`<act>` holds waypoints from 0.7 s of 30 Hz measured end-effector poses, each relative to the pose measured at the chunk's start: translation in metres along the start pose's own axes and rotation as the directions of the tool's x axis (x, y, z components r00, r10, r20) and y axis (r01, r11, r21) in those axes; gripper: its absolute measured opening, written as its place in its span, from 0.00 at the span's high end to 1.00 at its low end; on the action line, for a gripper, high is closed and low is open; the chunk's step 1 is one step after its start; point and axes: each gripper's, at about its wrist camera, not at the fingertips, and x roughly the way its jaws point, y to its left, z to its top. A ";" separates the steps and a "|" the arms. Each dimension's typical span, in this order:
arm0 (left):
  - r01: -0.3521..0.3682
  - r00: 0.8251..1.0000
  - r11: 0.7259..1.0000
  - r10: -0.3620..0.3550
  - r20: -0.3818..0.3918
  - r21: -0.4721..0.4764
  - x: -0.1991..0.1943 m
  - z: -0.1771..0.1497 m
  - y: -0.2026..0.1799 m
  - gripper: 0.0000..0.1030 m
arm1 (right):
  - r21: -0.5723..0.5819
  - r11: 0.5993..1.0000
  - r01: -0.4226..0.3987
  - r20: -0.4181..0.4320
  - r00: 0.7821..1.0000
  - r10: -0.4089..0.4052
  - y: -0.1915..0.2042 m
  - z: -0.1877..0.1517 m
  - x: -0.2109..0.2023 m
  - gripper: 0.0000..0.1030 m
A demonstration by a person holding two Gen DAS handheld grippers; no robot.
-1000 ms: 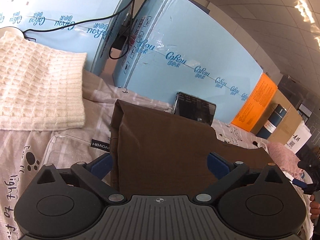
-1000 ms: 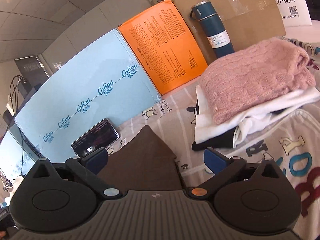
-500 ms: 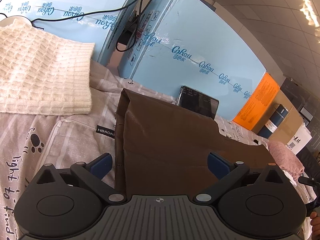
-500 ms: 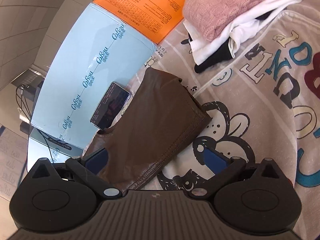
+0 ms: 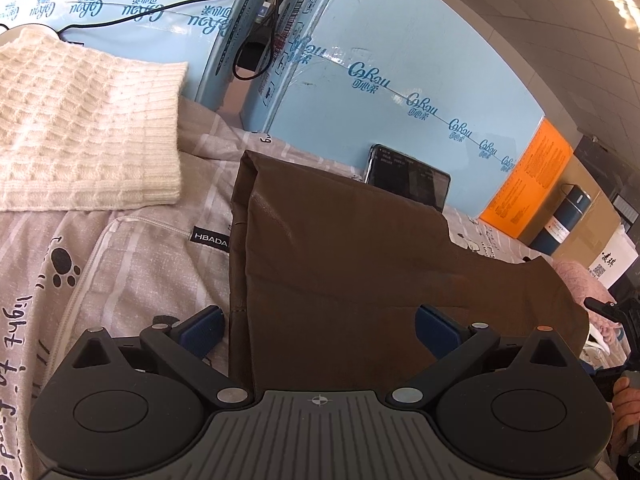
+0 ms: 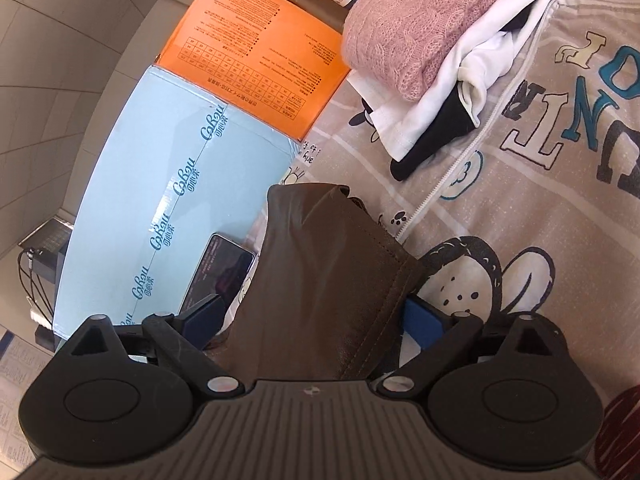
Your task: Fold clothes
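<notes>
Both sets of jaws stand wide apart with nothing pinched: the left gripper [image 5: 318, 326] straddles the near edge of the brown garment [image 5: 360, 264], one blue pad off its left edge and the other over the cloth, while the right gripper [image 6: 316, 316] brackets the garment's [image 6: 320, 280] stitched end the same way, so each seems lined up to take or leave an edge rather than carry it. The printed bedcover [image 5: 120, 264] serves as the work surface, spread flat for the garment, which lies on it doubled over, one layer on another. The blue boxes [image 5: 400, 80] wall off the back. A cream knit [image 5: 80, 128] lies folded well to the left, and a stack topped by a pink sweater [image 6: 420, 20] sits to the right, apparently sorted piles. A phone [image 5: 408, 180] leans against the box just behind the garment.
</notes>
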 end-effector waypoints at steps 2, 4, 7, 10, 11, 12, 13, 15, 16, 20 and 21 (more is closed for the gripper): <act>-0.002 1.000 1.000 0.002 0.001 0.008 0.001 -0.001 -0.001 0.00 | 0.023 0.999 -0.023 0.003 1.000 0.023 -0.001 -0.001 0.009 0.42; -0.005 1.000 1.000 0.005 0.003 0.014 0.001 -0.001 -0.002 0.00 | 0.033 0.999 -0.028 0.016 1.000 0.027 -0.004 -0.003 0.019 0.52; -0.010 1.000 1.000 0.010 0.005 0.028 0.002 -0.002 -0.004 0.00 | 0.000 1.000 -0.001 0.026 1.000 0.001 -0.006 -0.003 0.026 0.80; -0.001 1.000 0.999 0.001 0.008 0.041 0.002 -0.002 -0.006 0.00 | -0.031 0.999 -0.039 0.068 0.997 0.041 -0.003 -0.005 0.018 0.88; -0.001 1.000 0.999 0.001 0.009 0.044 0.002 -0.003 -0.006 0.00 | -0.053 0.997 -0.050 0.085 0.995 0.055 -0.001 -0.006 0.013 0.89; 0.001 1.000 0.999 -0.002 0.010 0.047 0.002 -0.003 -0.006 0.00 | -0.078 0.995 -0.061 0.102 0.992 0.069 0.003 -0.007 0.008 0.90; 0.015 1.000 0.999 -0.016 0.010 0.048 0.002 -0.003 -0.006 0.00 | -0.103 0.992 -0.071 0.118 0.989 0.083 0.006 -0.007 0.002 0.91; 0.053 0.998 0.997 -0.054 0.009 0.049 0.001 -0.003 -0.006 0.00 | -0.140 0.987 -0.081 0.159 0.982 0.103 0.009 -0.007 -0.011 0.91; 0.087 0.996 0.995 -0.088 0.008 0.053 0.000 -0.004 -0.007 0.00 | -0.153 0.986 -0.070 0.177 0.979 0.097 0.010 -0.006 -0.016 0.92; 0.127 0.992 0.985 -0.129 0.008 0.113 -0.001 -0.008 -0.018 0.00 | -0.201 0.979 -0.026 0.249 0.965 0.077 0.014 0.000 -0.035 0.92; 0.095 0.995 0.986 -0.098 0.011 0.138 0.000 -0.009 -0.021 0.00 | -0.212 0.977 -0.014 0.267 0.961 0.072 0.015 0.001 -0.040 0.92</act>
